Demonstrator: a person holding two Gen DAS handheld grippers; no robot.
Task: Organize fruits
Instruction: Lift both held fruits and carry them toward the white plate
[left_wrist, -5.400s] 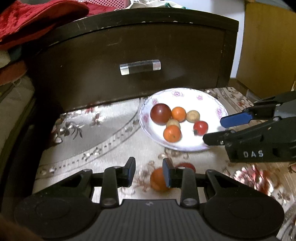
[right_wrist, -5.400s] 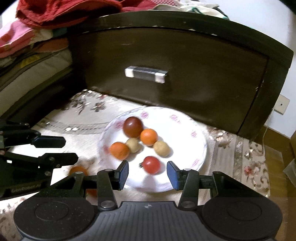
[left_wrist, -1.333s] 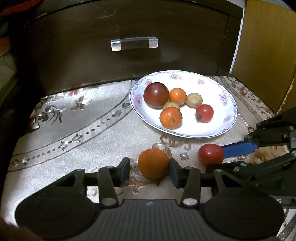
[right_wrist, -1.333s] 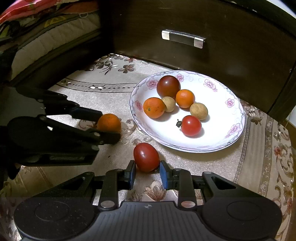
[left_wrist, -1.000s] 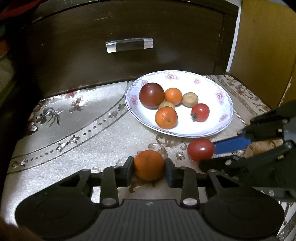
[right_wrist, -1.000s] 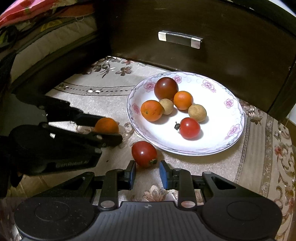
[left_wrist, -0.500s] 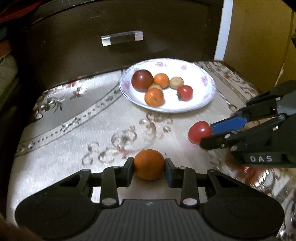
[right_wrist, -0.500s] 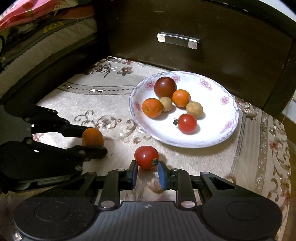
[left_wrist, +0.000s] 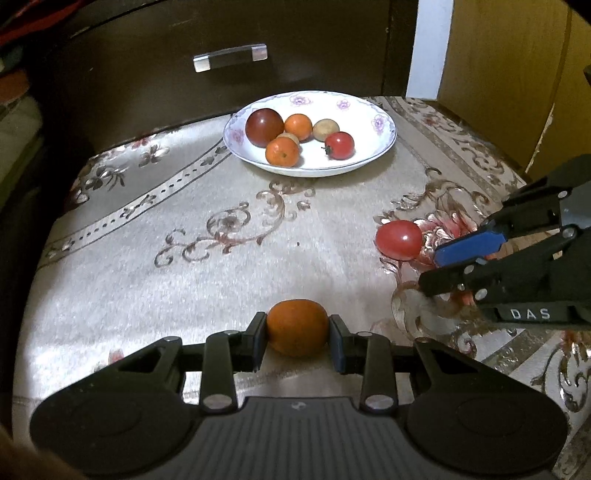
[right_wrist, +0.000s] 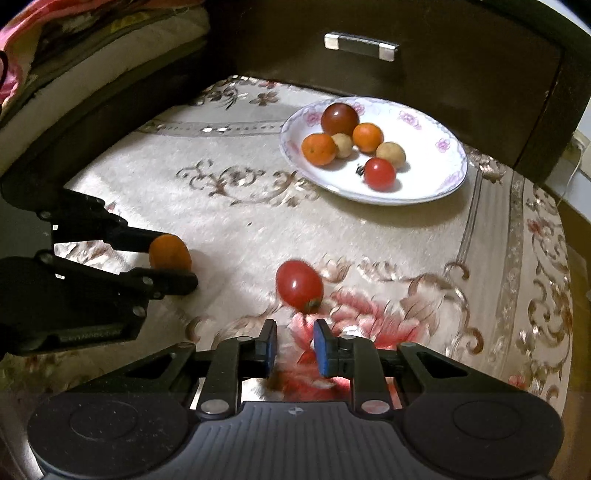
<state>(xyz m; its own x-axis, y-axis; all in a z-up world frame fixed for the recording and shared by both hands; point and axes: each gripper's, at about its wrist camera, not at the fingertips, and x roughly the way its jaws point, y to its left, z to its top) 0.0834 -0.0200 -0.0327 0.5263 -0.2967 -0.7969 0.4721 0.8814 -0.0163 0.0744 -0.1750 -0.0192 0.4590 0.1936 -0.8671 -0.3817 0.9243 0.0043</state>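
Floral cloth-covered table (left_wrist: 229, 266) bears plate (left_wrist: 384, 142) and, seemingly, tomato (right_wrist: 299, 284).

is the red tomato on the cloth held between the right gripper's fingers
No. The red tomato lies on the cloth just ahead of the right gripper, whose fingers have nothing between them.

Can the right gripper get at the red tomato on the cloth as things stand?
Probably yes. The red tomato lies loose on the cloth just ahead of the right gripper, nothing between them. But its jaws are shut, too narrow for it, so they must open first.

Left gripper (left_wrist: 297, 339) clamped; right gripper (right_wrist: 294, 345) (empty) closed.
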